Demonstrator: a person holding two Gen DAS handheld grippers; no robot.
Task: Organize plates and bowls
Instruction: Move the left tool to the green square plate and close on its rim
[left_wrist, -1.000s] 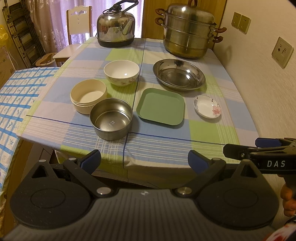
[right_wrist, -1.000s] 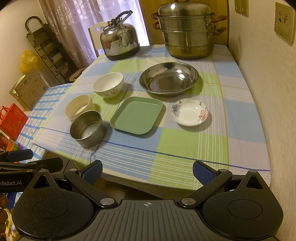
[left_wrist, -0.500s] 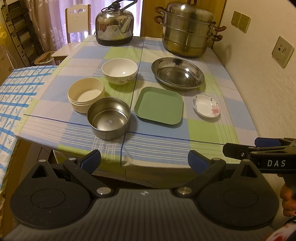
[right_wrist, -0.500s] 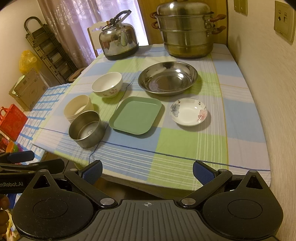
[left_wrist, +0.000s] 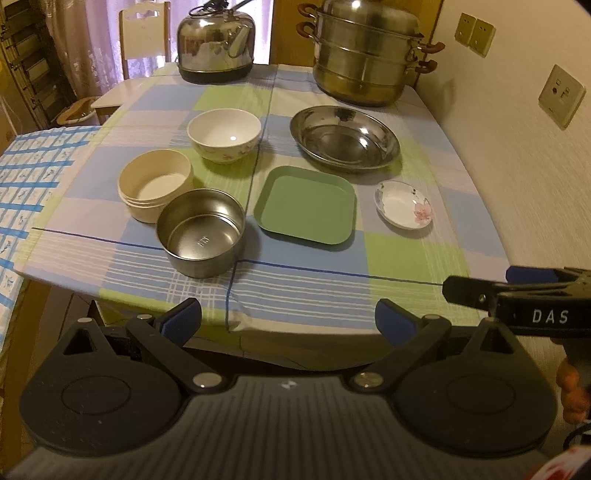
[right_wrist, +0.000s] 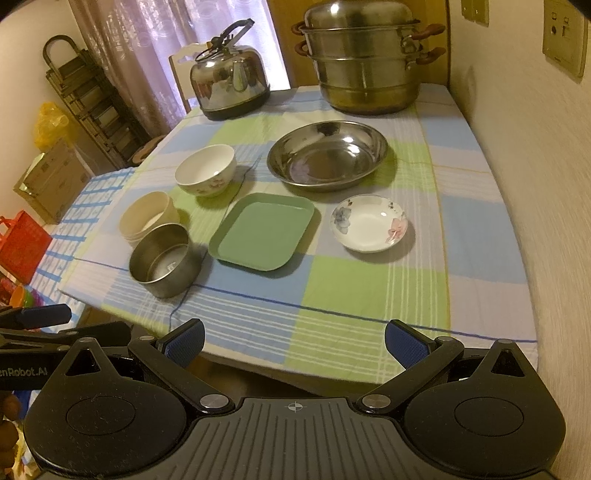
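Both claws closing in on the bench

Left claw (left_wrist: 288, 319) and right claw (right_wrist: 293, 341), jaws apart and empty, have edged nearer; steel bowl (left_wrist: 201, 236) and green plate (left_wrist: 306, 205) lie ahead, untouched.

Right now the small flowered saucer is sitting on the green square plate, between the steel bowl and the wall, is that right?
Not quite. The flowered saucer sits on the tablecloth beside the green square plate, apart from it, on the wall side. The right wrist view shows cloth between them. The steel bowl is on the plate's other side.
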